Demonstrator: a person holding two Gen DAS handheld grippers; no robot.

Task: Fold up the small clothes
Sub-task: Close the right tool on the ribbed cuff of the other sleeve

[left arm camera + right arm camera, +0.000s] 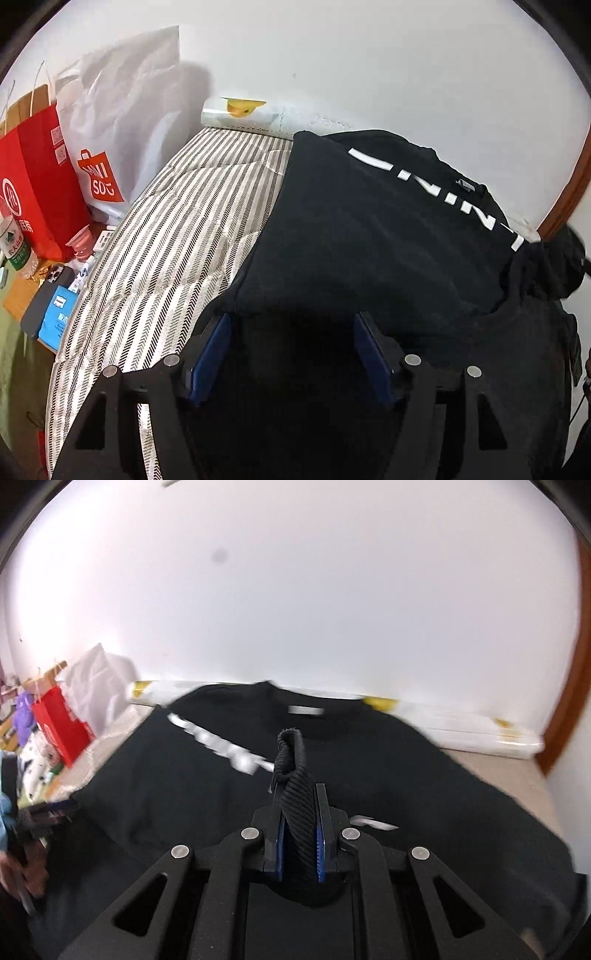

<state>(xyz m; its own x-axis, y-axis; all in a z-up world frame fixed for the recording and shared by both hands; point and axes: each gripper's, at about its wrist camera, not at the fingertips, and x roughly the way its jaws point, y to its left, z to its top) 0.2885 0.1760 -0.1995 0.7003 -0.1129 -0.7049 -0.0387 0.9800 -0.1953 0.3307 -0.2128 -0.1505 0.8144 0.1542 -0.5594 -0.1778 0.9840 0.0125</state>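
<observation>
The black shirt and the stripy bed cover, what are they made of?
The black shirt looks like soft matte knit cloth, likely cotton: it drapes and creases, and the cuff pinched in the right gripper shows ribbed knitting. The bed cover looks like woven quilted fabric, with herringbone stripes and stitched puffy dips.

A bedroom in someone's home: a striped mattress [159,229] runs along a plain white wall [369,66], and beside it a low table [22,299] is crowded with shopping bags [44,184], a water bottle [16,247], a phone [48,295] and a tissue pack [59,317].
</observation>
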